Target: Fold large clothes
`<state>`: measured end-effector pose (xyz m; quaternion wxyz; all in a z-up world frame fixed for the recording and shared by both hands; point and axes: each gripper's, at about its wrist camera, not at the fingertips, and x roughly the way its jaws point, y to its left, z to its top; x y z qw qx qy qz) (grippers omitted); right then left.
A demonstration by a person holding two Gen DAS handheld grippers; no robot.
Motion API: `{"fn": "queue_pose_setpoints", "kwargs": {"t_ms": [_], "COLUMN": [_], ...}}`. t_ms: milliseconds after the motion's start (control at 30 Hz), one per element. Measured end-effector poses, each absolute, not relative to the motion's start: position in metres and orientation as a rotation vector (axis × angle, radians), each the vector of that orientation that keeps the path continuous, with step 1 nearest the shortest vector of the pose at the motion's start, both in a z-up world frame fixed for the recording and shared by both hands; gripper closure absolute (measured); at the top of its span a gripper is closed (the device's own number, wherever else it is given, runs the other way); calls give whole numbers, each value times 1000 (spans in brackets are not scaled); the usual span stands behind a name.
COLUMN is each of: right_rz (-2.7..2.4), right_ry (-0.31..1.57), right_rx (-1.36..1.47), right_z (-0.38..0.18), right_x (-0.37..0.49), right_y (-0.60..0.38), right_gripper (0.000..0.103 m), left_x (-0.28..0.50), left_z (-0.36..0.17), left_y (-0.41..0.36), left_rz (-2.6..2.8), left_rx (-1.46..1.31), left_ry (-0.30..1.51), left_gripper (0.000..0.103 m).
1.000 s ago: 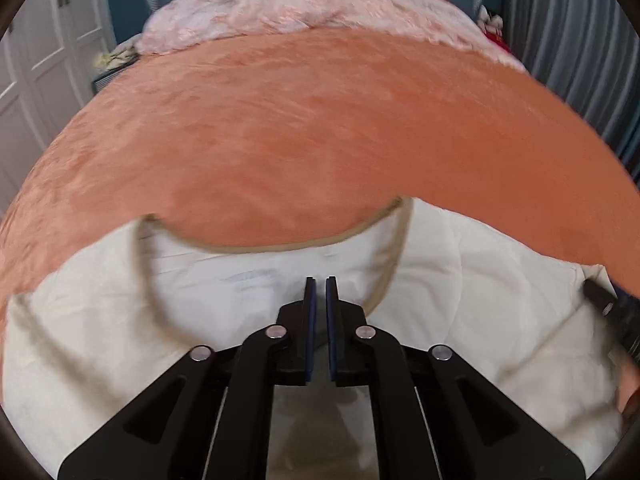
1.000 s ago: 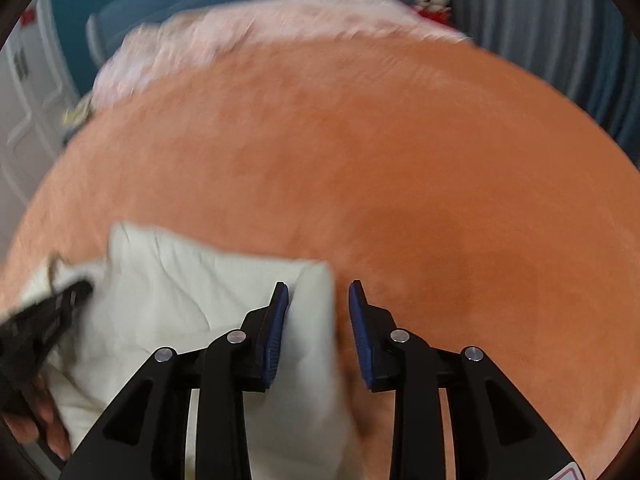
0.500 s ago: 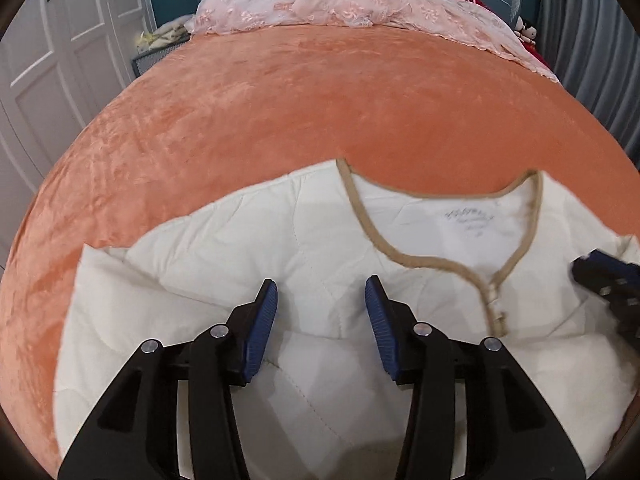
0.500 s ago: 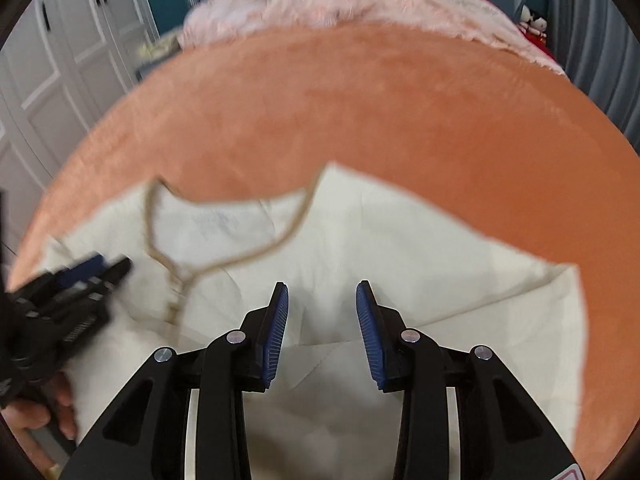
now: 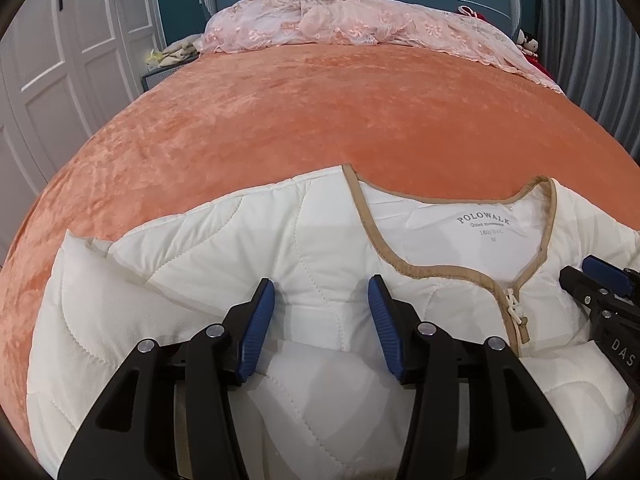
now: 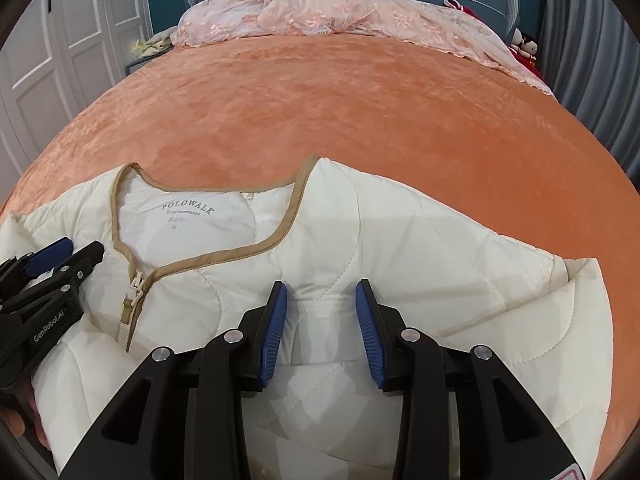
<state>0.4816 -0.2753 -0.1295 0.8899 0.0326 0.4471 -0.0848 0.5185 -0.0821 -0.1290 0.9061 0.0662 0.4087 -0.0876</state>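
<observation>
The quilted cream jacket (image 5: 328, 240) lies flat on the orange bedspread (image 5: 320, 112) (collar away), folded parts heaped beneath both grippers. The left gripper (image 5: 322, 300) has just been opening and the right gripper (image 6: 321, 308) stands released — neither pinches cloth. The puffy layers could spring apart — nothing pins them.

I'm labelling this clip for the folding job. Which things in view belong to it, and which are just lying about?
Part of the job:
- white quilted jacket
- left claw, open over the jacket
- right claw, open over the jacket

Just lying about:
- pink lace fabric
- orange bedspread, the work surface
- red toy
</observation>
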Motion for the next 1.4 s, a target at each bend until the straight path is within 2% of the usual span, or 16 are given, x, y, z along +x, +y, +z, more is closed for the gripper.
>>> {"fn": "queue_pose_setpoints", "kwargs": {"t_ms": [467, 600, 633, 667, 700, 733, 900, 1133, 1267, 1400], "right_rz": [-192, -227, -256, -281, -275, -266, -203, -223, -197, -122], "right_ry": [867, 849, 840, 817, 797, 791, 860, 1054, 1058, 1014], "right_rx": [80, 124, 122, 143, 173, 191, 240, 422, 618, 715], "right_z": [-134, -121, -112, -96, -81, -72, -36, -70, -96, -102], "right_x": [480, 467, 459, 442, 423, 408, 262, 75, 28, 21], "right_y": [-276, -285, -287, -292, -297, -301, -333, -355, -352, -332], "right_gripper": [66, 63, 60, 60, 51, 39, 27, 26, 26, 24], "left_x": [518, 513, 507, 497, 483, 467, 369, 233, 191, 175], "left_z": [-132, -122, -115, -104, -94, -83, -59, -81, -99, -101], "left_y": [-85, -78, -73, -66, -56, -45, 25, 137, 169, 165], "left_rz": [-148, -92, -91, -97, -115, -141, -222, -161, -179, -207], "left_rx": [152, 146, 135, 110, 70, 29, -25, -114, -310, -325], "left_ry": [803, 821, 824, 826, 829, 840, 921, 1075, 1131, 1101], "left_gripper": [52, 29, 29, 29, 22, 13, 8, 8, 8, 9]}}
